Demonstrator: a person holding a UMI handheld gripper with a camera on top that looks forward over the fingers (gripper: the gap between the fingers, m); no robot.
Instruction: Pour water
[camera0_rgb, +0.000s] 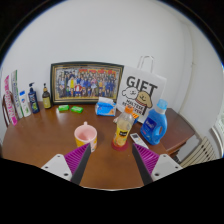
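Hovering over the round wooden table (40, 145), your gripper (110, 160) gapes wide, holding nothing.
Bare wood lies between its fingers; pink plastic cup (86, 135) and orange-capped bottle (122, 130) stand just ahead.

"gift" in big dark letters on the white bag (141, 92) — smaller print beneath it unreadable

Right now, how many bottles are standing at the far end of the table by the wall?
3 for sure: a white bottle, a dark blue bottle and a dark bottle beside the framed photo. Pink packages there may hide more.
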